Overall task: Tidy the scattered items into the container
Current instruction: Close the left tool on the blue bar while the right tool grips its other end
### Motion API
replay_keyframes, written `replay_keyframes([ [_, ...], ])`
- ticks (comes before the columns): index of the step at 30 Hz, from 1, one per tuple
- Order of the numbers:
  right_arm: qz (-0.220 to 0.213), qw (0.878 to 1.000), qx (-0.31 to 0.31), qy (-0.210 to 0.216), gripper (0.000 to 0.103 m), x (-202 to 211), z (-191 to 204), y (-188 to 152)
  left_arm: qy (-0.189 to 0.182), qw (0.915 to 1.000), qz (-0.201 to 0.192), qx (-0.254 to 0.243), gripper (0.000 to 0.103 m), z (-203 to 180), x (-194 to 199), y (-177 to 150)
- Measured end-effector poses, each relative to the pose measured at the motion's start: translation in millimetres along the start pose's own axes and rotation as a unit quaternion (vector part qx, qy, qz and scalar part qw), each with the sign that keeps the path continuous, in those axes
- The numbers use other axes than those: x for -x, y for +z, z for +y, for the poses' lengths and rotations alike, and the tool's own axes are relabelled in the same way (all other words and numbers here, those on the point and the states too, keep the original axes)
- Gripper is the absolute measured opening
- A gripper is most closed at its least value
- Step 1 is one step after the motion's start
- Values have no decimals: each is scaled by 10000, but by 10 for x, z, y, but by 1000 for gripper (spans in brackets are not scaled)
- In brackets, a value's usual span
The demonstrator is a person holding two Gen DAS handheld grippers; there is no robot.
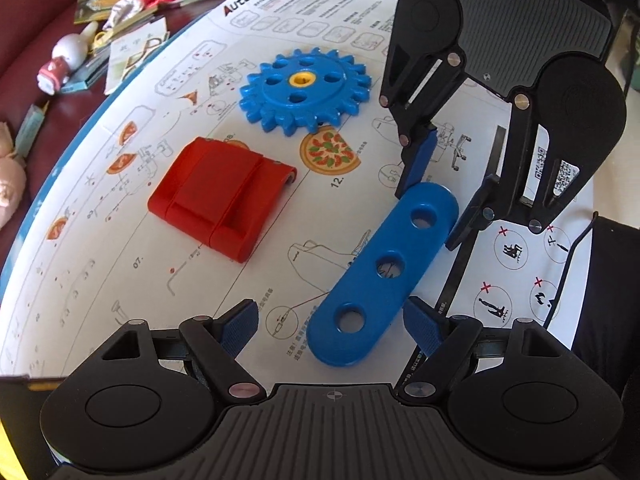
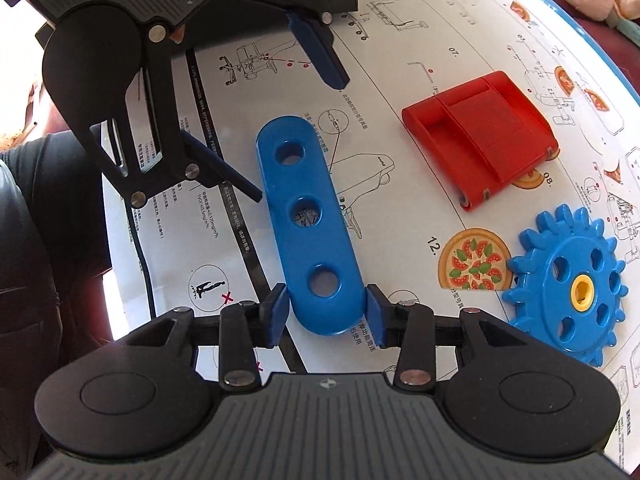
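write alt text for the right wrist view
The right gripper closes its blue pads on one end of a blue three-hole bar lying on a printed instruction sheet. The open left gripper straddles its far end; a red block and blue gear lie nearby.

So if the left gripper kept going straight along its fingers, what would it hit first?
Most likely the blue three-hole bar: its near end lies between the left gripper's open fingers. How far above the bar the tips are is unclear.
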State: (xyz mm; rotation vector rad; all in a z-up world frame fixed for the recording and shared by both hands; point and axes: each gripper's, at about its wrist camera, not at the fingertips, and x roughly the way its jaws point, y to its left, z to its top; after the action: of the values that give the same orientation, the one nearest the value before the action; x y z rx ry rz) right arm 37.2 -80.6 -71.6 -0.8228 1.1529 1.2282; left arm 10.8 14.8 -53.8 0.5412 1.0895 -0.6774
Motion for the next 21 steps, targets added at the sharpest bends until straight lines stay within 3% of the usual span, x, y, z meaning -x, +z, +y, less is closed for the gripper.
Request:
replay_keyframes([
  [7, -53, 9999, 50, 137, 46, -6, -23, -21, -381, 9982, 108, -443, 83, 3, -121, 17],
  [13, -144, 9998, 115, 60, 46, -27, 34, -39, -310, 9986, 82, -410, 82, -101, -194, -83],
  [16, -233, 9996, 131, -3, 46, -38, 74, -61, -254, 9993, -11, -266, 70, -106, -178, -84],
  [18, -265, 9995, 143, -44, 47, -48, 106, -81, -266, 9993, -111, -217, 54, -113, -147, -80],
  [21, -280, 9992, 240, -156, 49, -60, 150, -100, -276, 9991, -166, -270, 48, -158, -131, -99],
])
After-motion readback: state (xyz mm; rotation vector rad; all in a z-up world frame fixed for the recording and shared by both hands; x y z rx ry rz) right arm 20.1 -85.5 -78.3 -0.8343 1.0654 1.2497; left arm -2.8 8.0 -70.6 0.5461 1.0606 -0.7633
